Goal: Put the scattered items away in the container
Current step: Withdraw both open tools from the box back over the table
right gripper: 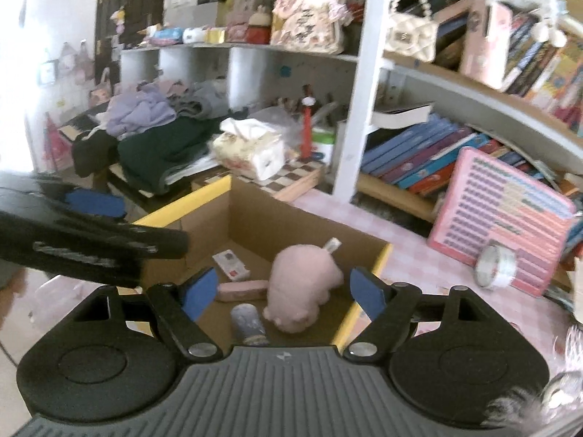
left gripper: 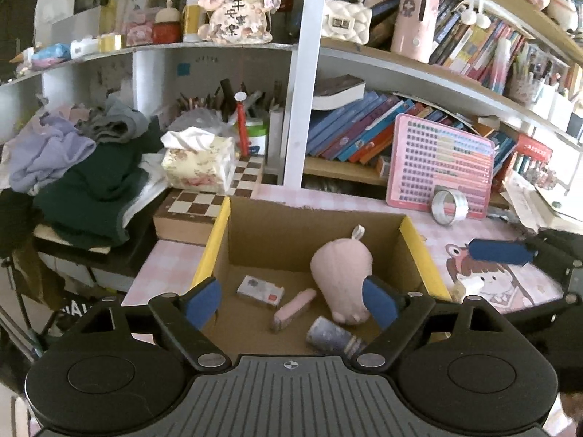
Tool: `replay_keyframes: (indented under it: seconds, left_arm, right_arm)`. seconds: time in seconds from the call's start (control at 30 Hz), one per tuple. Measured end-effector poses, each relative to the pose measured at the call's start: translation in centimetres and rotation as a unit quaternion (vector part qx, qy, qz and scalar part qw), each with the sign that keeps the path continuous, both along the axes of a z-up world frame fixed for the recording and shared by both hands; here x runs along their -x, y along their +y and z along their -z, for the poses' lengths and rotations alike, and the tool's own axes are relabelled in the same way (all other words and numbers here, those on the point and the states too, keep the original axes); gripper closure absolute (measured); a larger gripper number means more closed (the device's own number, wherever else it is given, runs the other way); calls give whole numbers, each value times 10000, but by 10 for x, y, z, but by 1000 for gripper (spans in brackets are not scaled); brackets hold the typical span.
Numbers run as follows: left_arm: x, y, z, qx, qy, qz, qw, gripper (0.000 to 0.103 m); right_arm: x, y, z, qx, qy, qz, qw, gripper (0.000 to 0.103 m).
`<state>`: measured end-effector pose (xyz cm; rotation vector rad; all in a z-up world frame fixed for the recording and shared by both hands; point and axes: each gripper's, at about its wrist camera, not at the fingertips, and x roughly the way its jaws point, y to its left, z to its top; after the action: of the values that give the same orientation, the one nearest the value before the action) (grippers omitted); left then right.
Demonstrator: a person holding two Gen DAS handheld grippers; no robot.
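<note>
A cardboard box point(left gripper: 218, 233) point(right gripper: 204, 218) with yellow rims stands on the pink desk. Inside lie a pink plush pig point(left gripper: 340, 273) point(right gripper: 300, 284), a small card box point(left gripper: 259, 290) point(right gripper: 231, 264), a pink bar-shaped item point(left gripper: 294, 307) point(right gripper: 242, 290) and a grey-purple tube point(left gripper: 333, 335) point(right gripper: 249, 322). My left gripper point(left gripper: 291, 304) hangs above the box's near side, open, with nothing pressed between its blue pads. My right gripper point(right gripper: 282, 295) is open too, above the box from the right. Each gripper's blue pad shows at the other view's edge.
A roll of clear tape point(left gripper: 449, 207) point(right gripper: 496, 266) leans by a pink chart board point(left gripper: 441, 167) point(right gripper: 510, 218) on the desk. A chessboard box point(left gripper: 196, 207), tissue box point(left gripper: 198, 162) and a clothes pile point(left gripper: 83, 167) lie left. Bookshelves rise behind.
</note>
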<state>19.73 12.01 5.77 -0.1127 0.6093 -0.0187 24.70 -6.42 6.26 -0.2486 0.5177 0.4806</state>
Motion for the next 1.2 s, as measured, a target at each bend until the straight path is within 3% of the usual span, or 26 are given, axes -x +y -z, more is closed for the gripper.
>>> replay_keyframes:
  seconds: [0.2, 0.43, 0.77, 1.2]
  left_arm:
    - [33, 6, -1, 22, -23, -26, 10000, 14]
    - [65, 8, 5, -1, 18, -16, 10000, 14]
    - [96, 5, 24, -260, 282, 98, 9992, 14]
    - [129, 0, 46, -301, 674, 86, 9972, 13]
  right_arm:
    - [35, -10, -1, -86, -121, 372, 9992, 21]
    - [71, -10, 10, -137, 60, 719, 9973, 21]
    - [108, 3, 32, -42, 301, 788, 9964, 21]
    - [136, 7, 50, 66, 774, 861, 9933, 21]
